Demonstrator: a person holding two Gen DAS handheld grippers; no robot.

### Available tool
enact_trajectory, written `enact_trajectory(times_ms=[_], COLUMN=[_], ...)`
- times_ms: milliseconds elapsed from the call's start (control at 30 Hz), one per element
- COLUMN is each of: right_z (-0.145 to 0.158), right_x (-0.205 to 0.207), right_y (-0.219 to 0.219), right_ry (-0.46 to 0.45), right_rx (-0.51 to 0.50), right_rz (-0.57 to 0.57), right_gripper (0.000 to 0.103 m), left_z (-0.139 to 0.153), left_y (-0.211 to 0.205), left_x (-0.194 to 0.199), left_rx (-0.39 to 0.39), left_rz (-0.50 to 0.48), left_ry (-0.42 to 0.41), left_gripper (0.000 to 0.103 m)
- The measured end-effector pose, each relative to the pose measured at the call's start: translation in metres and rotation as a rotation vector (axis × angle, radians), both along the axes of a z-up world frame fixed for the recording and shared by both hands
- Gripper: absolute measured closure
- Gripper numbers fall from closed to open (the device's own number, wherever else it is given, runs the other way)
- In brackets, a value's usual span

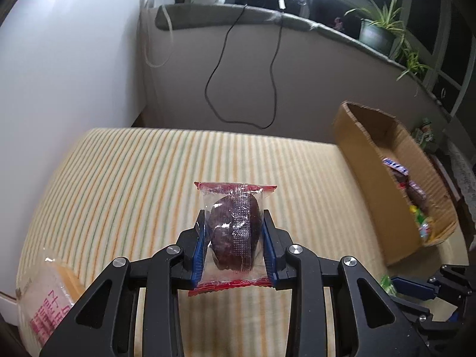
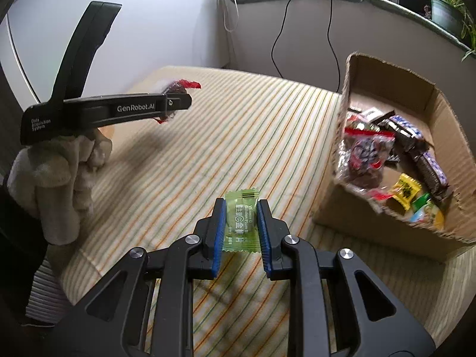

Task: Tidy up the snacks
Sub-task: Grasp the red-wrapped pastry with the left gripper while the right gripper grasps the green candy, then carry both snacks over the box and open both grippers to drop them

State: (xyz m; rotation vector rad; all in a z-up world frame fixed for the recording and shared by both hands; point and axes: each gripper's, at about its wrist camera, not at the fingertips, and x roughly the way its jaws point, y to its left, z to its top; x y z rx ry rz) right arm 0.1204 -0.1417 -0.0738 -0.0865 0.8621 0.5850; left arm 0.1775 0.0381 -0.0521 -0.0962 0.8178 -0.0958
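- Left gripper (image 1: 234,238): jaws clamped on a clear, red-edged packet (image 1: 233,232) holding a dark snack, lifted above the striped cloth (image 1: 119,178).
- Right gripper (image 2: 239,232): jaws closed on a green candy sachet (image 2: 240,223) over the same cloth.
- Cardboard box (image 2: 452,136), far right: open, partly filled with assorted wrapped snacks (image 2: 386,154).

Potted plant (image 1: 376,31), dangling black cable (image 1: 220,59)
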Motion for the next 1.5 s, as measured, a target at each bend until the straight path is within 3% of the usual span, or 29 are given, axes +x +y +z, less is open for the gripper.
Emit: enact_trajectory(times_ms=[700, 1500], right_z=[0.059, 0.048], right_x=[0.039, 0.14], right_y=[-0.088, -0.157], right_ry=[-0.091, -0.05], right_rx=[0.114, 0.047], right_rz=[-0.13, -0.26], right_gripper=[0.081, 0.081], left_z=[0.033, 0.03], left_y=[-0.095, -0.177], left_x=[0.041, 0.112], left_rx=[-0.023, 0.029], left_rz=[-0.163, -0.301], left_ry=[-0.064, -0.035], left_gripper=[0.072, 0.072])
